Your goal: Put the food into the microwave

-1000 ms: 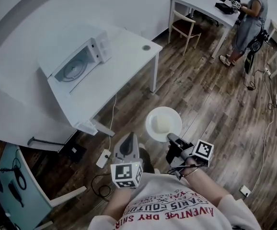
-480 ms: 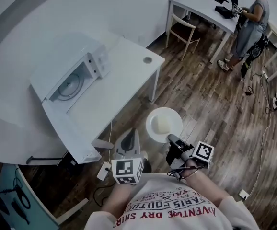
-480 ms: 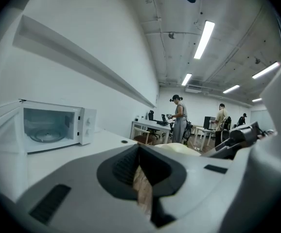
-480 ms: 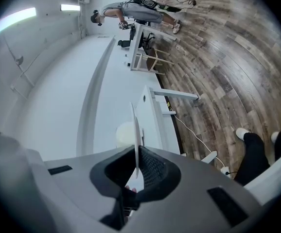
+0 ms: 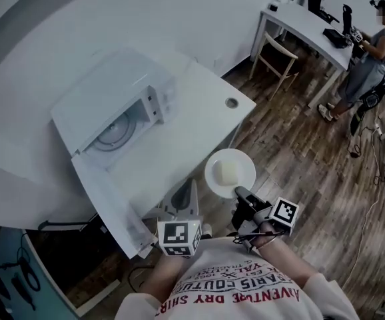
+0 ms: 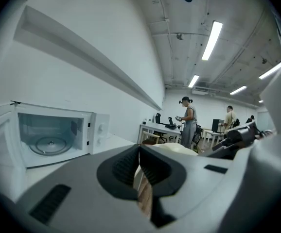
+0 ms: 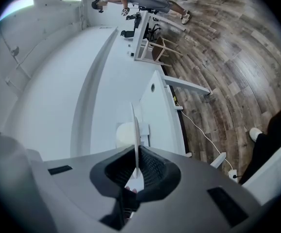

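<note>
White wall and a white tabletop (image 5: 202, 122) fill the upper left of the head view. The microwave (image 5: 122, 112) stands there with its door (image 5: 106, 209) swung open, likely so the food can go straight in. At lower centre the left gripper (image 5: 190, 187) has its fingers together on nothing. Just right of it, the right gripper (image 5: 240, 193) has its fingers clamped on the rim of the plate (image 5: 211, 175). The plate is held level, probably to keep the pale food (image 5: 228, 173) from sliding, and sits by the tabletop's edge above the wooden floor (image 5: 299, 165). At upper right a person (image 5: 372, 59) stands at another desk.
</note>
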